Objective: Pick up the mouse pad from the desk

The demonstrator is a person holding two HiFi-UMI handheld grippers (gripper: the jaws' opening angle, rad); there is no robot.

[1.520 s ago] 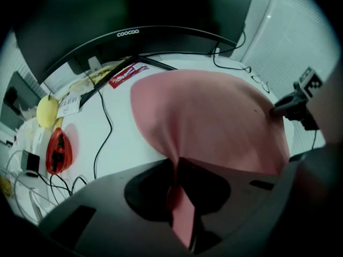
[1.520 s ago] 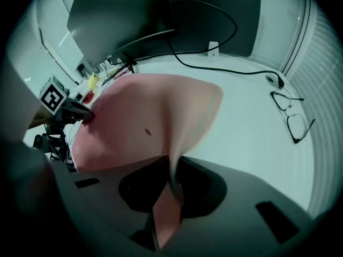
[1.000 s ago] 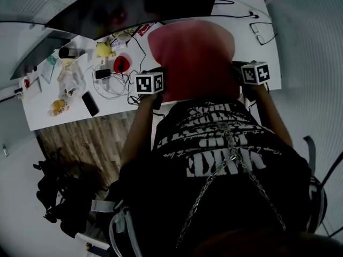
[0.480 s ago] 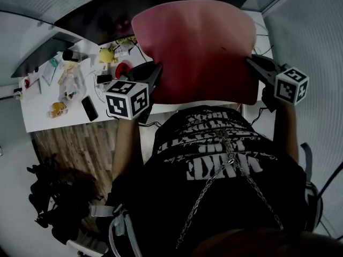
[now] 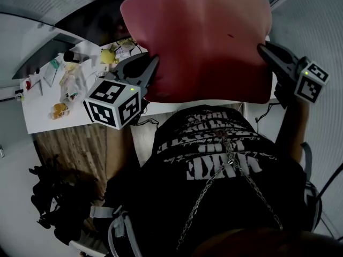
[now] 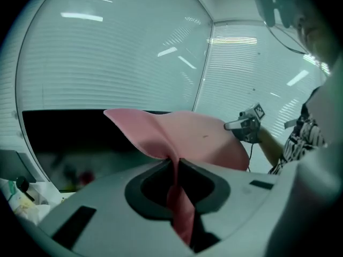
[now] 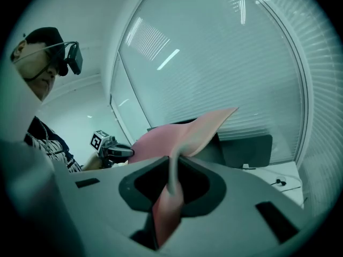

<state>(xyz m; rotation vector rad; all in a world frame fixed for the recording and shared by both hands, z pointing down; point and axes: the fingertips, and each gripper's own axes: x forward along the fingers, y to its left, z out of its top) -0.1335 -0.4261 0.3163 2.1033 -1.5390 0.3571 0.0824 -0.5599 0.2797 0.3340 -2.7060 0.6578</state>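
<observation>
A large pink mouse pad point(image 5: 201, 39) hangs in the air well above the white desk point(image 5: 43, 111), stretched between my two grippers. My left gripper point(image 5: 153, 66) is shut on its left edge, and the pad point(image 6: 177, 135) runs pinched between the jaws in the left gripper view. My right gripper point(image 5: 263, 48) is shut on the right edge; the pad point(image 7: 182, 135) folds up out of its jaws in the right gripper view. Each gripper shows in the other's view: the right gripper point(image 6: 244, 126) and the left gripper point(image 7: 110, 148). The pad hides the desk's middle.
The left of the desk carries clutter: a yellow toy point(image 5: 109, 53), a black phone point(image 5: 88, 108), a snack bag point(image 5: 68, 79) and cables. A dark monitor point(image 5: 91, 20) stands behind. The person's dark printed shirt point(image 5: 214, 159) fills the foreground. Wooden floor point(image 5: 69, 143) lies at left.
Both grippers have risen together with the mouse pad, lifting it off the desk and closer to the head camera. Their marker cubes now appear larger and lower at the sides.
</observation>
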